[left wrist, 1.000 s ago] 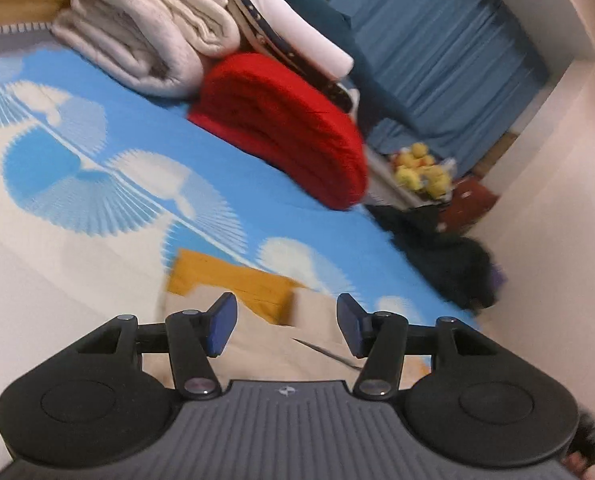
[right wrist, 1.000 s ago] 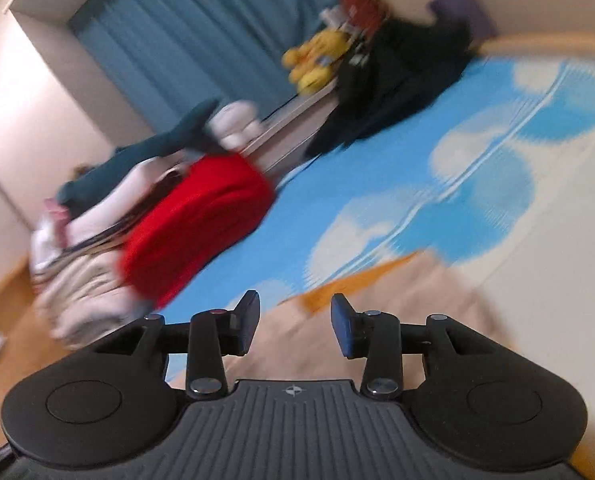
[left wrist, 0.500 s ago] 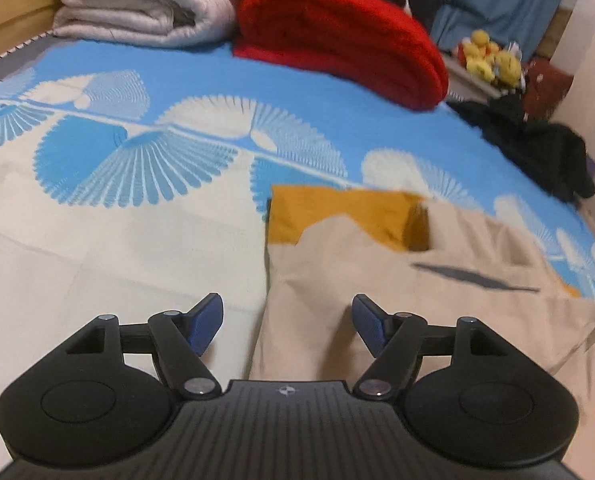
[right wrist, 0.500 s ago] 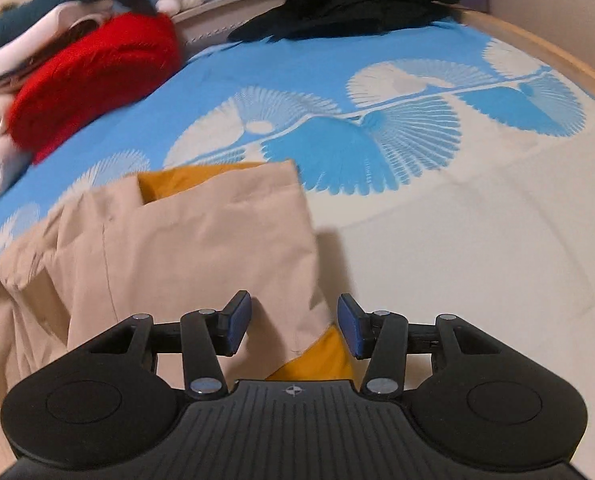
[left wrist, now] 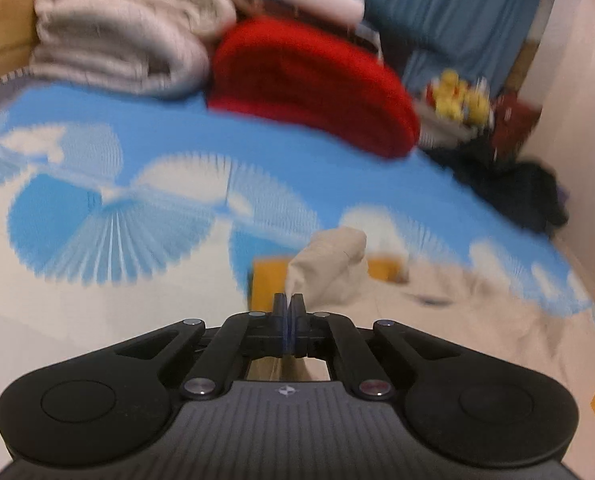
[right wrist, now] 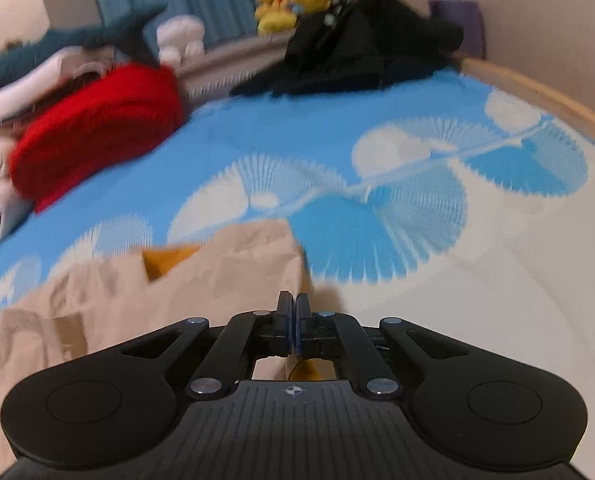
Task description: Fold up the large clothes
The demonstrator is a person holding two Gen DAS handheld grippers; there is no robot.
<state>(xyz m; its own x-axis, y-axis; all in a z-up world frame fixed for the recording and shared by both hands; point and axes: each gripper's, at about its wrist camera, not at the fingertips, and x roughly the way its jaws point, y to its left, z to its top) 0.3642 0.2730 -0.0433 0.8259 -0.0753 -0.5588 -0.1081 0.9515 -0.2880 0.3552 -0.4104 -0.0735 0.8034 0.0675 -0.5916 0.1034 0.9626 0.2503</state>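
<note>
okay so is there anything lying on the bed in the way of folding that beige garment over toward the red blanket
Nothing visible does. Both the left gripper and the right gripper are shut on the beige garment, and the blue patterned bedspread beyond it lies bare up to the red blanket and the black clothes at the far edge.

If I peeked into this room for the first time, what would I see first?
Probably the bright red folded blanket at the far side of the bed, next to a cream one. Then the blue bedsheet with white fan shapes all over it. Up close, the left gripper is shut on a bunched corner of the beige garment, and the right gripper is shut at the garment's other edge.
</note>
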